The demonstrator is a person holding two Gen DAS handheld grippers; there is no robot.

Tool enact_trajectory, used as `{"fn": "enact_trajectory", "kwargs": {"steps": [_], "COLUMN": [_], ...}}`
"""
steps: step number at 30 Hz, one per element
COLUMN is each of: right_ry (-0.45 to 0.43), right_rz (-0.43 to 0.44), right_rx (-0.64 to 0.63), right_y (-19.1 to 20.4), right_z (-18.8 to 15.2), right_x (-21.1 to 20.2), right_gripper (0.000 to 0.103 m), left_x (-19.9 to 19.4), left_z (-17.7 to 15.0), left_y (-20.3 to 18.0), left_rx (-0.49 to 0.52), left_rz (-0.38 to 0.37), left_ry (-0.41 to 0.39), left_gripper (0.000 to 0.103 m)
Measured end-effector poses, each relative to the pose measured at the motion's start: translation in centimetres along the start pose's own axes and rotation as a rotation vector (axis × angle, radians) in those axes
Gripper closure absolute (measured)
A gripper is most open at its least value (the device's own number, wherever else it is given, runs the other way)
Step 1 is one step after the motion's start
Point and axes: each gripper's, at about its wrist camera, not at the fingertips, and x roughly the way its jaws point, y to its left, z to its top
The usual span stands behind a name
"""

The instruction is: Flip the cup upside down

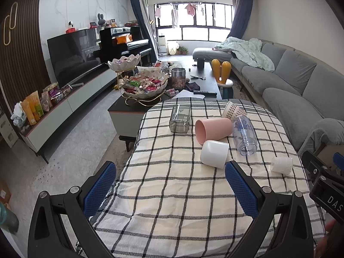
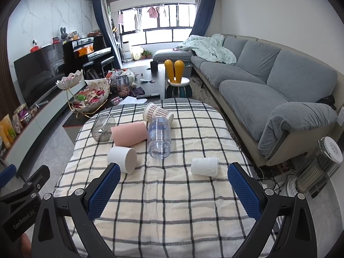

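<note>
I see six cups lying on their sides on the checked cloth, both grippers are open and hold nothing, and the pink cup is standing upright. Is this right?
Not quite. The pink cup is not upright: it lies on its side like the others, as the left wrist view shows. The rest holds: six cups lie on the checked cloth, and the left gripper and right gripper are open and hold nothing.

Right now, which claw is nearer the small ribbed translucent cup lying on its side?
Right. The right claw sits just behind the small ribbed translucent cup, open. The left claw is farther off to the cup's left, open.
</note>
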Motion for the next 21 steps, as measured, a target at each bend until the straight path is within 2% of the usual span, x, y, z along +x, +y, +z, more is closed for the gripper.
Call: {"fn": "enact_trajectory", "kwargs": {"steps": [4,8,14,21], "right_ry": [-0.001,-0.012,0.007,0.115], "right_rz": [0.002,0.002,0.028,0.069], "right_rx": [-0.002,-0.02,-0.126,-0.3], "right_y": [0.2,0.6,1.5,3.2], "right_z": [-0.1,1.7,5.9,10.4], "right_x": [0.8,2.8,6.3,13.5], "right_gripper": [0.003,0.003,0.003,0.003], "left_x": [0.8,2.0,4.6,7.9], "left_z": [0.3,1.6,4.0,6.5], "left_y": [0.0,-0.2,-1.0,-3.0], "left_rx": [-0.008,-0.03,-0.116,-0.2], "left_rz": [0.001,0.016,0.137,0.224], "left_ry": [-0.007,-0.021,0.005,0.054], "left_gripper": [0.0,0.0,0.0,0.0]}}
